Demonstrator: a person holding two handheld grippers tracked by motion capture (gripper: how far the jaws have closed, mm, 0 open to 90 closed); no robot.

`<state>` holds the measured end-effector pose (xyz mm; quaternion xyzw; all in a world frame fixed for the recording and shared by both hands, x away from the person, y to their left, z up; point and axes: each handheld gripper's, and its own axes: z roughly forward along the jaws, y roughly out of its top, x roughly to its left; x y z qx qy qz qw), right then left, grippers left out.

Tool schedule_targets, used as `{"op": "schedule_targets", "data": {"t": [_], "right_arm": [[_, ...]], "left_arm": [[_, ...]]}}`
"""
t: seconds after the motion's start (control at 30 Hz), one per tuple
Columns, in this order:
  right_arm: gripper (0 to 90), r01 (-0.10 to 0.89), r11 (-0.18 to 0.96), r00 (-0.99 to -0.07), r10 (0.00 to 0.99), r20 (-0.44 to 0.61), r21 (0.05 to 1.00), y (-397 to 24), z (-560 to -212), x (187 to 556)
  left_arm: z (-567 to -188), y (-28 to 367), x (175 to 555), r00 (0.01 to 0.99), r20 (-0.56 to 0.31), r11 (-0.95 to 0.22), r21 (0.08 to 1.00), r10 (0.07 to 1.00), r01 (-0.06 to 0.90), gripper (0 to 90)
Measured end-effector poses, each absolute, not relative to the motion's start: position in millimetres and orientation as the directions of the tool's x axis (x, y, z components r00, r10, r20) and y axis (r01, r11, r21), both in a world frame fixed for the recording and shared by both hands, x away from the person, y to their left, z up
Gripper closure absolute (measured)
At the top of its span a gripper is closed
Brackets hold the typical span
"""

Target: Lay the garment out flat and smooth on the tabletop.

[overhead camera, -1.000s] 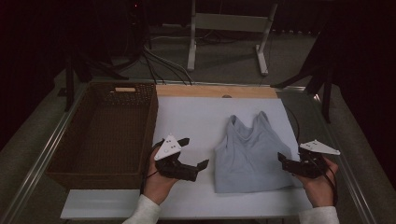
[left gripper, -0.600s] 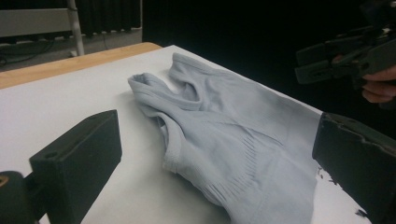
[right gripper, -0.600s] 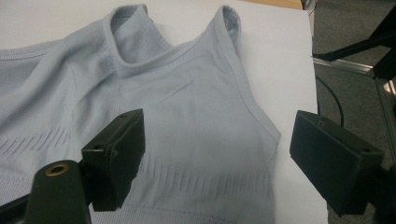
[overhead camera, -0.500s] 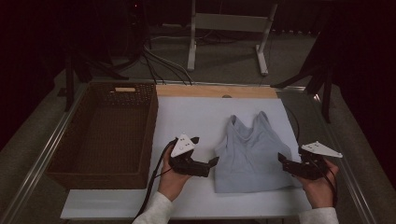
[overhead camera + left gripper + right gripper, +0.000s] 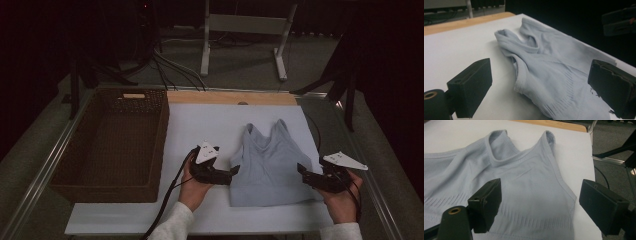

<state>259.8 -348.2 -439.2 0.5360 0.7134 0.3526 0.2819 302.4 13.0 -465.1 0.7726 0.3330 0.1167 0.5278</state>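
Observation:
A light grey ribbed sports top (image 5: 270, 165) lies flat on the white tabletop (image 5: 210, 120), straps toward the far edge. My left gripper (image 5: 234, 172) sits low at the top's left side. In the left gripper view its jaws (image 5: 540, 72) have just been closing a little, with the top's side edge (image 5: 554, 72) between them and the pads not pressing. My right gripper (image 5: 300, 169) rests at the top's lower right side. In the right gripper view it stands open (image 5: 541, 190) with the fabric (image 5: 524, 177) lying between the jaws untouched.
A dark woven basket (image 5: 162, 135) stands on the table's left. A wooden strip (image 5: 230, 97) runs along the far edge. Cables and a white stand (image 5: 245, 30) are on the floor beyond. The right gripper (image 5: 619, 21) appears far off in the left gripper view.
My left gripper has moved right across the table and lower, up to the top's left edge. The right gripper and the top have stayed put.

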Motion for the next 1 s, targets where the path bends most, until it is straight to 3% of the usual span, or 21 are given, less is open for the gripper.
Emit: {"op": "schedule_targets", "data": {"t": [0.3, 0.63, 1.0], "right_arm": [[18.7, 0.557, 0.179, -0.273, 0.962, -0.024, 0.811, -347, -437, 258], [18.7, 0.549, 0.185, -0.281, 0.959, -0.029, 0.815, -346, -436, 258], [19.1, 0.54, 0.184, -0.281, 0.959, -0.03, 0.821, -346, -434, 256]], "left_arm": [[-476, 0, 304, 0.748, -0.165, -0.281, 0.858, 0.643, 0.43, 17.3], [-487, -11, 304, 0.748, -0.163, -0.324, 0.828, 0.643, 0.459, 35.9], [-499, -18, 304, 0.744, -0.164, -0.356, 0.798, 0.648, 0.486, 37.5]]}}
